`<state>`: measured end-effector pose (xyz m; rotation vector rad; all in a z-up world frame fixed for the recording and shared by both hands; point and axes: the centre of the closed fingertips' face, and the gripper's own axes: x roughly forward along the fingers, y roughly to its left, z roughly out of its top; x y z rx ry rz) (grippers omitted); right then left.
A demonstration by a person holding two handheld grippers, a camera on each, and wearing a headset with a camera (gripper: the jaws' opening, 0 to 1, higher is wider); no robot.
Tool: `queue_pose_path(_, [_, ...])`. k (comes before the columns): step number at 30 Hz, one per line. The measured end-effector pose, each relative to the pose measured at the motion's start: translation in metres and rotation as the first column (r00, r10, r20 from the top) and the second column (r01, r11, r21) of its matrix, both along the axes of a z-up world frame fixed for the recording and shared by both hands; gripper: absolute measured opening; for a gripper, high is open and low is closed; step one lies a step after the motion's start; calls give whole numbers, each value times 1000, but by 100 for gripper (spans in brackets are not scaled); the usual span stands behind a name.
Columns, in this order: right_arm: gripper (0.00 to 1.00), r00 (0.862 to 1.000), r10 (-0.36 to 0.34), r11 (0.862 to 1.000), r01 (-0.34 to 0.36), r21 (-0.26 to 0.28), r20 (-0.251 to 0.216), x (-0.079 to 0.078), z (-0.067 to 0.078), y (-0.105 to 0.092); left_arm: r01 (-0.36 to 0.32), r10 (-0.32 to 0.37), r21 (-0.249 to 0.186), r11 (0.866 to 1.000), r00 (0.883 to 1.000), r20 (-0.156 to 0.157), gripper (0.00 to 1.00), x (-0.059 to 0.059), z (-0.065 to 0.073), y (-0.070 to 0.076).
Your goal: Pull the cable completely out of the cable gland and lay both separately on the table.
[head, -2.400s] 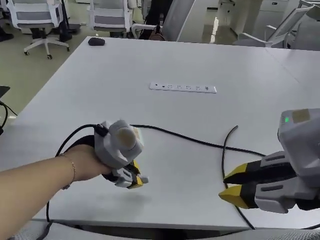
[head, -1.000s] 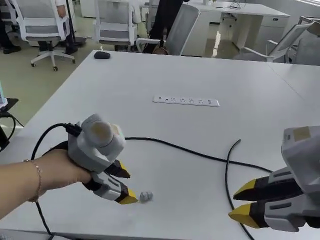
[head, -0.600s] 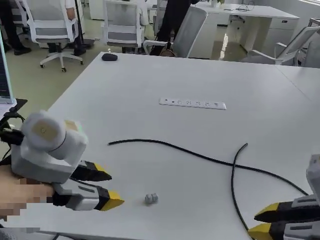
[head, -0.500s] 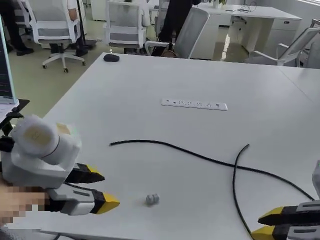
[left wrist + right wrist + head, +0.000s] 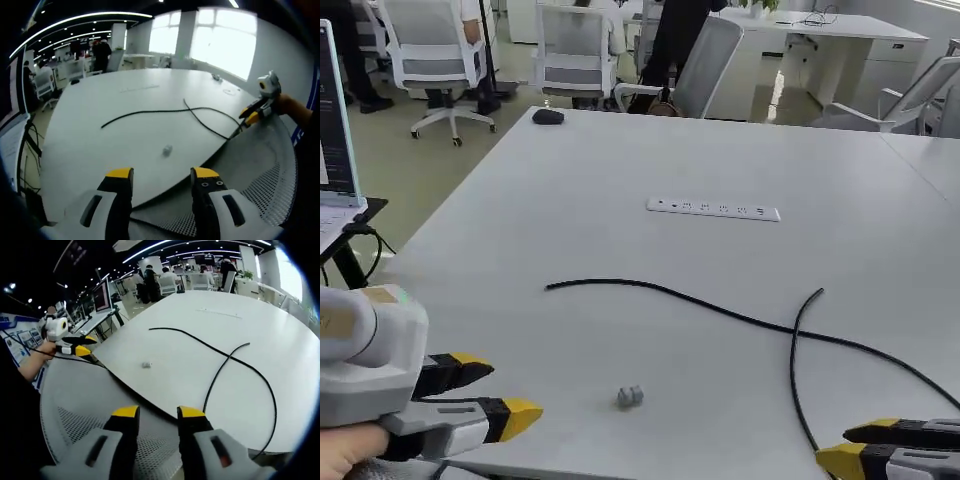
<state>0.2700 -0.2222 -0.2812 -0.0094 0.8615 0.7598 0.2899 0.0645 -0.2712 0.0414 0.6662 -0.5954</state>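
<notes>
Cable [image 5: 720, 308] lay across the table [image 5: 620, 180] and the little cable gland [image 5: 630, 397] sat apart near the front edge, as the job wanted, so the left gripper [image 5: 508, 388] and right gripper [image 5: 845, 446] hung empty, jaws a bit apart.

Open-plan office. Large white table [image 5: 620, 170] with flush power strip [image 5: 713, 209] at 12 o'clock, computer mouse [image 5: 548, 117] at far edge. White swivel chairs [image 5: 432, 50] at 11 o'clock, more desks [image 5: 840, 40] at 1 o'clock, laptop screen [image 5: 332, 130] at 9 o'clock. Ceiling light strips [image 5: 85, 20], big windows [image 5: 220, 40].
</notes>
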Motion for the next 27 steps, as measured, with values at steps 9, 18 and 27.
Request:
queue_pose_path(9, [32,1000,-3,1000,3,-17,3,-2,3,2,9,-9,-5,1000,1000,-1,47,-1,2,-4])
queue_pose_path(18, [32,1000,-4,1000,4,-20,5,-4,4,5,38,-38,14,999,999,-21,46,-5,-3,-8])
queue_pose_path(27, [32,1000,-2,1000,2,-22,7,-5,7,6,44,-44,3,999,999,-20,46,-5,-1,-8])
